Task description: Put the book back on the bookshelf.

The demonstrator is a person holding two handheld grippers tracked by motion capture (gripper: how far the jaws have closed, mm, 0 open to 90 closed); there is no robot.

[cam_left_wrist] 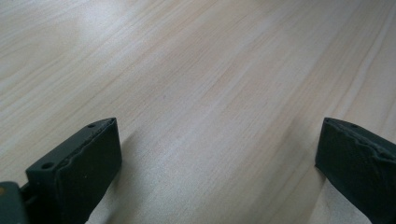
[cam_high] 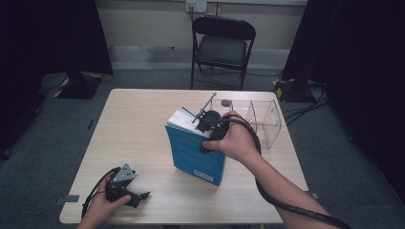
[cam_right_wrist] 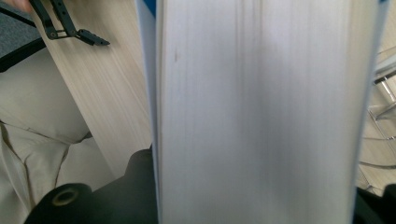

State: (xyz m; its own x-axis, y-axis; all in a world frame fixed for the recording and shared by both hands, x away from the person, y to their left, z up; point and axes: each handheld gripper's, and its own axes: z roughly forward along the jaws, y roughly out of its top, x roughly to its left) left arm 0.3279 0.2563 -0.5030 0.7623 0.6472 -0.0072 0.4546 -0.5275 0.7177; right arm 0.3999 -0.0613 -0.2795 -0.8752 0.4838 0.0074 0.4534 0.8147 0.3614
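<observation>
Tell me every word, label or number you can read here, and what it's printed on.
No text here can be read.
Blue book: a white strip of print low on its cover, too small and blurred to read.
Page edges of the book in the right gripper view: blank, no print.
Wall socket plate: no legible marking.
Clear divided box, table, folding chair: no print visible.

A clear plastic divided organizer (cam_high: 260, 119) stands on the light wooden table (cam_high: 143, 124) near its far right corner. Behind the table, a black folding chair (cam_high: 222, 45) faces it on grey carpet.
</observation>
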